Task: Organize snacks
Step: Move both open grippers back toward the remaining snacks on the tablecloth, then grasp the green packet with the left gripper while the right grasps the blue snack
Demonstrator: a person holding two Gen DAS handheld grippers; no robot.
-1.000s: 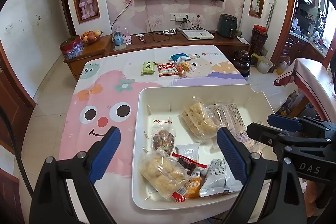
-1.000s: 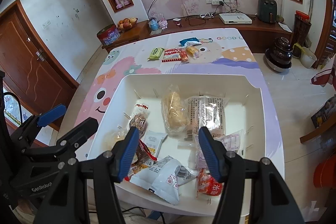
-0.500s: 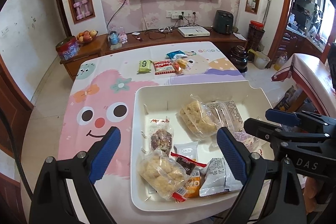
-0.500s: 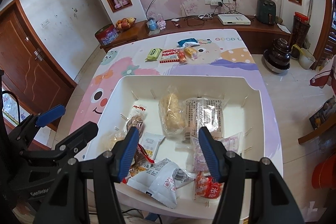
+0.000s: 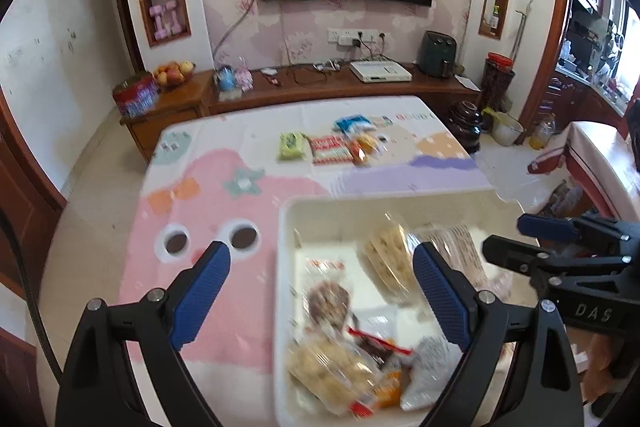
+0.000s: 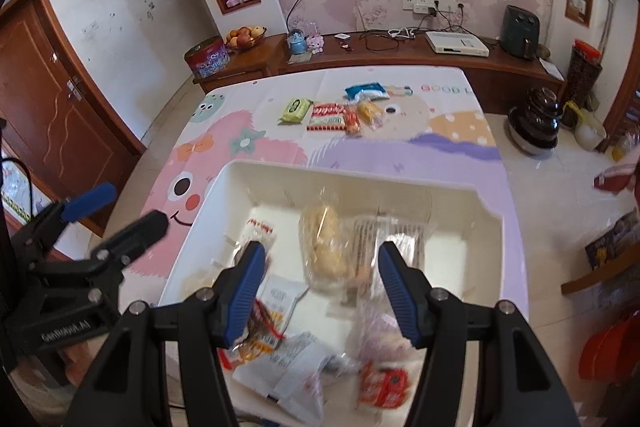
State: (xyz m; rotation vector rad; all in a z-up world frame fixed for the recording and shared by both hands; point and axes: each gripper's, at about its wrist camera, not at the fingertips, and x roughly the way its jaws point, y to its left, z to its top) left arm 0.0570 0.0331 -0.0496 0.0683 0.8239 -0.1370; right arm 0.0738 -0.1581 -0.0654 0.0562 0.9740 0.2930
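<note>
A white tray (image 5: pixel 286 239) (image 6: pixel 200 223) sits on the near part of the table and holds several wrapped snacks, among them a pale puffed-cracker bag (image 6: pixel 324 247) and a clear striped packet (image 6: pixel 394 239). More snacks lie in a row at the far side: a green pack (image 5: pixel 291 145) (image 6: pixel 295 110), a red-and-white pack (image 5: pixel 330 149) (image 6: pixel 327 116) and a blue pack (image 5: pixel 353 124) (image 6: pixel 366 91). My left gripper (image 5: pixel 320 291) is open and empty above the tray's left rim. My right gripper (image 6: pixel 322 283) is open and empty above the tray's middle.
The table wears a pink and purple cartoon cloth (image 5: pixel 208 211). Behind it a low wooden cabinet (image 5: pixel 320 93) carries a fruit bowl (image 5: pixel 173 73), a red tin (image 5: pixel 136 99) and a white box. A dark pot (image 6: pixel 536 119) stands on the floor at the right.
Both grippers have lifted and tipped upward, so the tray sits lower in both views. The jaws stay open and nothing was picked up.
</note>
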